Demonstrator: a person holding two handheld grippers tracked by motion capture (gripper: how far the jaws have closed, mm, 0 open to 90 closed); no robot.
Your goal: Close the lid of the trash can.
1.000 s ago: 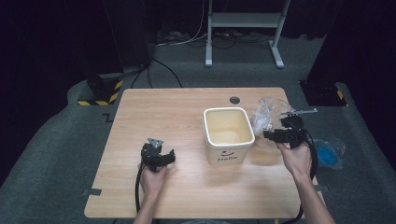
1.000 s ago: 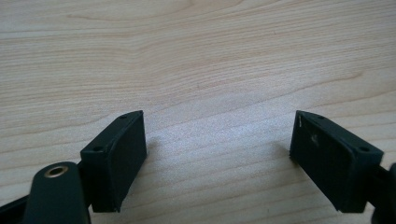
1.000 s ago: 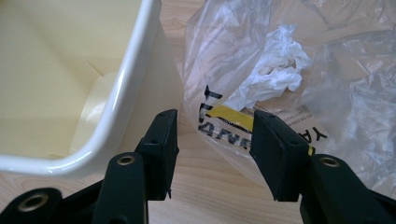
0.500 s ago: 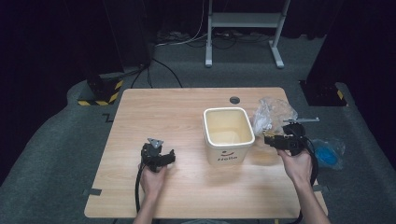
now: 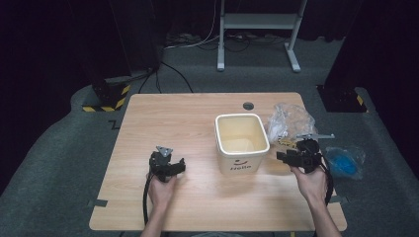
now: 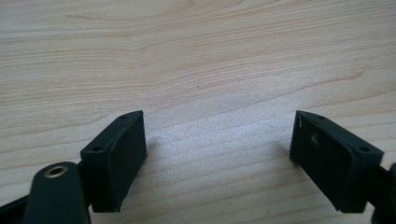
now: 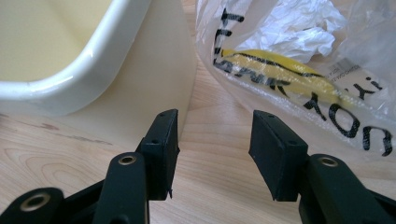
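Two grippers apart | my left gripper [image 5: 174, 167] gapes wide over bare table [image 5: 197, 207], holding nothing | my right gripper [image 7: 212, 144] half-open, empty, low between cream bin [image 7: 116, 70] and clear plastic bag [image 7: 299, 79] | bag's contents hard to identify.

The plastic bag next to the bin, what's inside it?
Inside the clear plastic bag you can see crumpled white paper and something yellow behind the black printed letters. The wrinkled plastic and the print hide the rest, so what the yellow thing is stays unclear.
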